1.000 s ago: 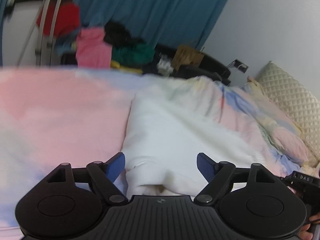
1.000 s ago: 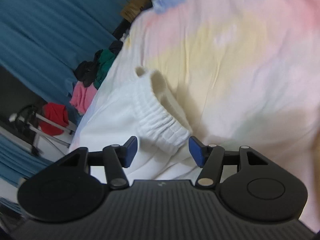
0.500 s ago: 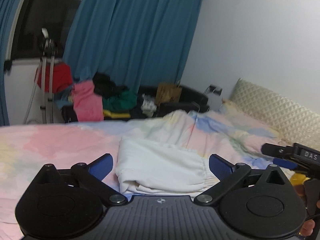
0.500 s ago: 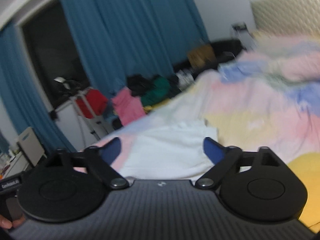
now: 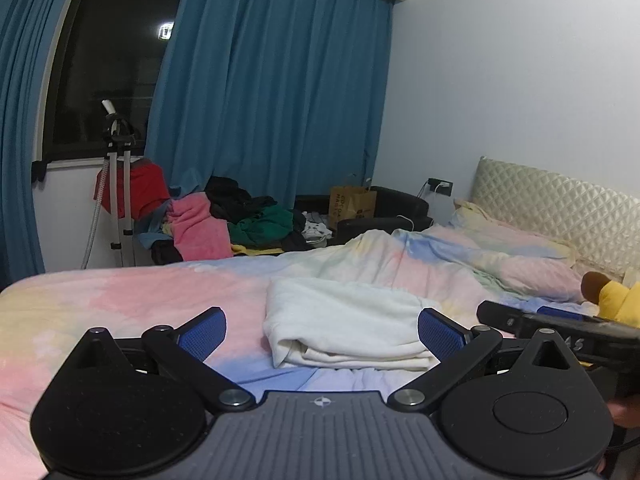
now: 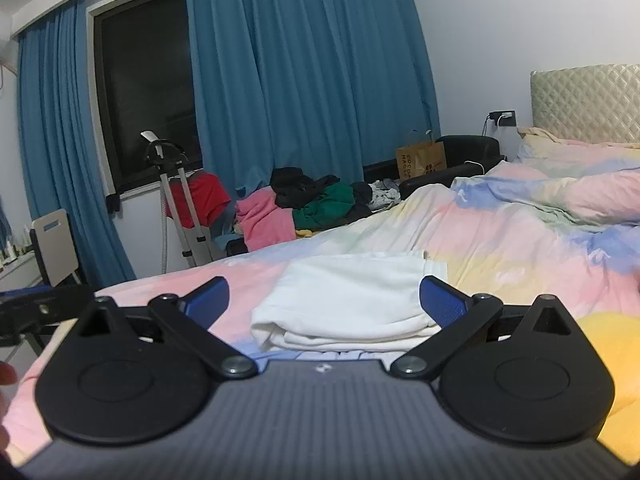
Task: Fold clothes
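Both tools (image 5: 320,334) (image 6: 324,304) back (agape) — one garment (image 5: 344,322)

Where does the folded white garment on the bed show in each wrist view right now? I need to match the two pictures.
Left wrist: the folded white fabric garment lies centre frame, between the open blue pads.
Right wrist: the same garment lies centre frame, between the open pads.
Shared landmark: the brown paper bag by the blue curtain, beyond the bed.

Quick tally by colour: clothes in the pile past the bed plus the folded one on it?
White folded garment on the bed: 1
Pink: 1
Green: 1
Black: 1
Red: 1
Total: 5 clearly distinguishable; other scraps in the pile are too jumbled to count.
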`<state>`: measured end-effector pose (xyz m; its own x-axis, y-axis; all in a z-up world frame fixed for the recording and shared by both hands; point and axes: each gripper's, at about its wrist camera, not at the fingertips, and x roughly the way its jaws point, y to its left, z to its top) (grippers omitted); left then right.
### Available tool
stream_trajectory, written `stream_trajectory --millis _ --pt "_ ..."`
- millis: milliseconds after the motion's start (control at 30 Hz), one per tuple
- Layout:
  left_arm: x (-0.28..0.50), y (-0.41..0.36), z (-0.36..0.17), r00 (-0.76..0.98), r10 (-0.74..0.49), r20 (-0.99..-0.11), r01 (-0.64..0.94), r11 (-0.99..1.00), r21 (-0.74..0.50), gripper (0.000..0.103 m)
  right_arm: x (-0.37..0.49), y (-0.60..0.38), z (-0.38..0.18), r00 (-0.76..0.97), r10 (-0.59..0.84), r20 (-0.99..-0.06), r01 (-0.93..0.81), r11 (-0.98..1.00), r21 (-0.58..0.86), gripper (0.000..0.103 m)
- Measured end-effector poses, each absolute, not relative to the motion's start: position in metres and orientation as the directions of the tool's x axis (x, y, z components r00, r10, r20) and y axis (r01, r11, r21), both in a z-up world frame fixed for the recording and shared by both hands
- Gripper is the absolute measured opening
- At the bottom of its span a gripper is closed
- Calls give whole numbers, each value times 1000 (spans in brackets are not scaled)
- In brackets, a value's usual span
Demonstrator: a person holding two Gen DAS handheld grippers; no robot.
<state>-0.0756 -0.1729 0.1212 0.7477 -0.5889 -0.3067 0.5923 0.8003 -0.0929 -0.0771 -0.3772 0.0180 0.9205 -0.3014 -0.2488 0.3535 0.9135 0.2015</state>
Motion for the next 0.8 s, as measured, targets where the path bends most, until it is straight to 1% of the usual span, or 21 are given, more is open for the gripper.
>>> stream_trajectory --millis 100,267,400,600,800 --pt "-72 -172 109 744 -586 -322 589 802 -99 103 -74 -370 3 913 -321 -252 370 911 180 103" --pt "-65 -170 91 767 -552 -325 562 824 -74 103 -63 -364 -19 889 -344 -302 397 907 139 103" --pt "-61 -167 83 765 -548 -337 557 827 -81 103 -61 -355 -22 886 -368 -281 407 908 96 103" --pt "-59 -167 77 758 -548 -354 561 824 -74 103 -64 -359 -28 873 -386 -297 436 891 124 103" --pt "-65 -168 79 769 -535 -351 552 832 -58 103 -64 -366 -30 862 -381 -335 448 882 148 103"
